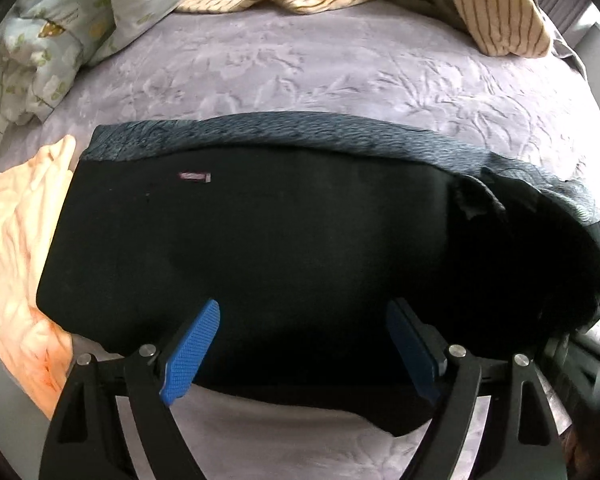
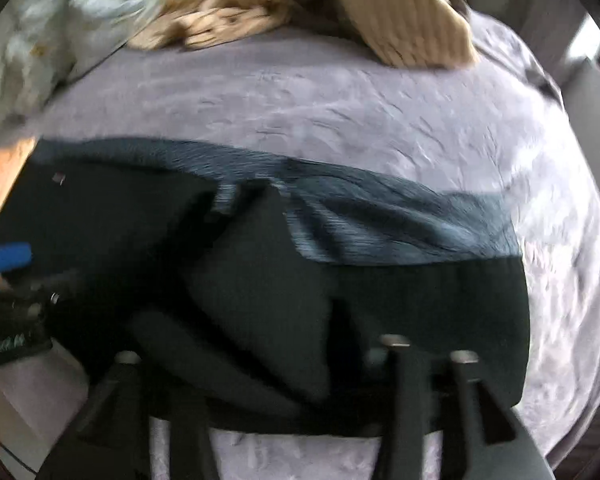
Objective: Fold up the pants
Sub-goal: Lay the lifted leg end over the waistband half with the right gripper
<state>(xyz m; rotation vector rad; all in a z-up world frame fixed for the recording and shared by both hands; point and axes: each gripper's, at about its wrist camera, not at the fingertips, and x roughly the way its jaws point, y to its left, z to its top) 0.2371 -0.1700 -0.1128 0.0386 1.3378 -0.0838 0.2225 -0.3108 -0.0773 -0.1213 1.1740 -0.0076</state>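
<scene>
Black pants (image 1: 284,240) lie flat across the grey bedspread (image 1: 300,68), with a grey-blue inner band (image 1: 260,132) showing along their far edge. My left gripper (image 1: 304,320) hovers open over the near part of the pants, blue fingers (image 1: 196,344) spread wide, holding nothing. In the blurred right wrist view the pants (image 2: 420,312) lie below my right gripper; a black fold (image 2: 260,292) covers where its fingertips would be, so I cannot tell its state. The left gripper's blue finger shows at that view's left edge (image 2: 8,256).
A peach cloth (image 1: 20,264) lies left of the pants. A floral blue quilt (image 1: 60,28) is at the far left. A striped cream blanket and pillow (image 1: 496,8) lie along the far edge. The bed's right edge drops to the floor.
</scene>
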